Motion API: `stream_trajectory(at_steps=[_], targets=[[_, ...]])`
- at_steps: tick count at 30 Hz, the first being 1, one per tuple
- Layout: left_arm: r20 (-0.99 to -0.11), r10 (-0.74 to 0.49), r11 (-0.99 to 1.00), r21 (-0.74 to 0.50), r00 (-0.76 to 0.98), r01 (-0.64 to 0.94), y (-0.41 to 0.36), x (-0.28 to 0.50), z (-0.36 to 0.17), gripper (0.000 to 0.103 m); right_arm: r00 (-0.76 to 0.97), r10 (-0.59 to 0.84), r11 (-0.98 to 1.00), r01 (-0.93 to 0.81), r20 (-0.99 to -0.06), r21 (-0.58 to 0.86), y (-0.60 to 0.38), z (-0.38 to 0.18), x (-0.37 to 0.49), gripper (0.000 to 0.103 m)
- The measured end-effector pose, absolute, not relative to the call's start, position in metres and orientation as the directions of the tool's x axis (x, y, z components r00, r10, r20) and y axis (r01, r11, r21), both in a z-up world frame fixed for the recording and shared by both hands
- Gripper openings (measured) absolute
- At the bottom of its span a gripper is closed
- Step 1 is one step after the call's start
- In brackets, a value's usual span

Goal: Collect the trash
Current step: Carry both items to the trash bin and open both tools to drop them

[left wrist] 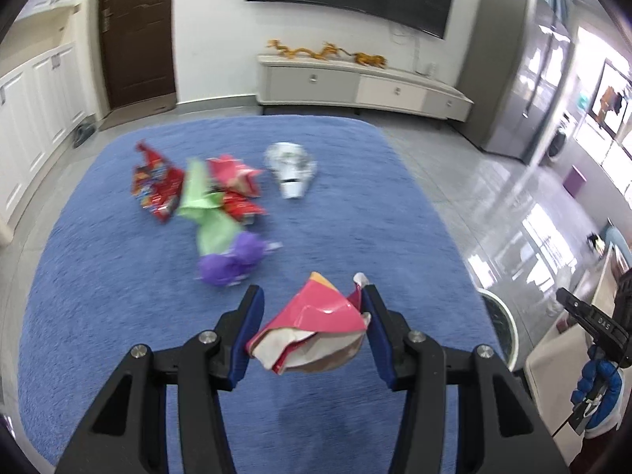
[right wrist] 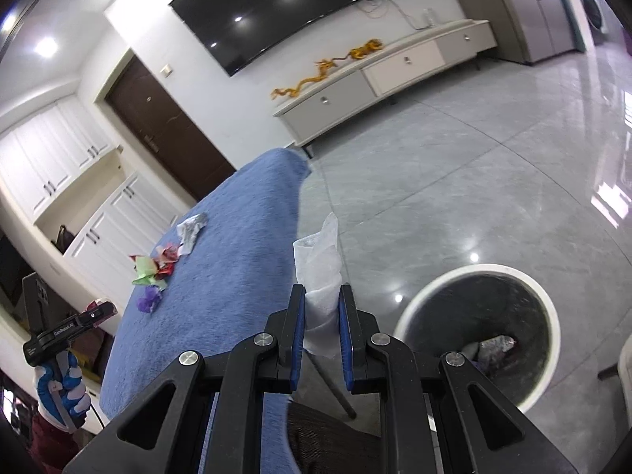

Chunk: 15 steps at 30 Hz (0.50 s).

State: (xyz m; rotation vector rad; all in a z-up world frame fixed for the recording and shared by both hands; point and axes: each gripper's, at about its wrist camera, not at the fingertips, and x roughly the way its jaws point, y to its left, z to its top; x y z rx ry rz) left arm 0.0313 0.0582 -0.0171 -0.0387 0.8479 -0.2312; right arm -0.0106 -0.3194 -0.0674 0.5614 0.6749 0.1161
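Right gripper (right wrist: 322,300), clamped on white tissue (right wrist: 322,264), should carry to the bin (right wrist: 414,308) at four o'clock before releasing; left gripper (left wrist: 312,308) grips a pink wrapper (left wrist: 316,316).

Bright daylight, floor (right wrist: 493,166) glare, motion blur, fisheye-bent edges.

A table covered in a blue fleecy cloth (left wrist: 118,316) carries a cluster of litter toward its far left: a red printed snack wrapper (left wrist: 156,185), a crumpled green paper (left wrist: 205,205), a pink-red wrapper (left wrist: 237,181) and a purple wad (left wrist: 231,258) nearest the middle. A silver-white foil packet (left wrist: 290,170) lies apart, toward the far edge.
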Motion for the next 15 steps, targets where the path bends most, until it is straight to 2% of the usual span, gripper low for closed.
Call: stream_trajectory(at_steps=[15], targets=[[-0.768, -0.387, 0.827, -0.044, 0.510, 0.561, -0.135, 0.040, -0.020, 0.050, 0.765, 0.229, 0.810, 0.193, -0.601, 0.554, -0.366, -0.104, -0.034, 0.016]])
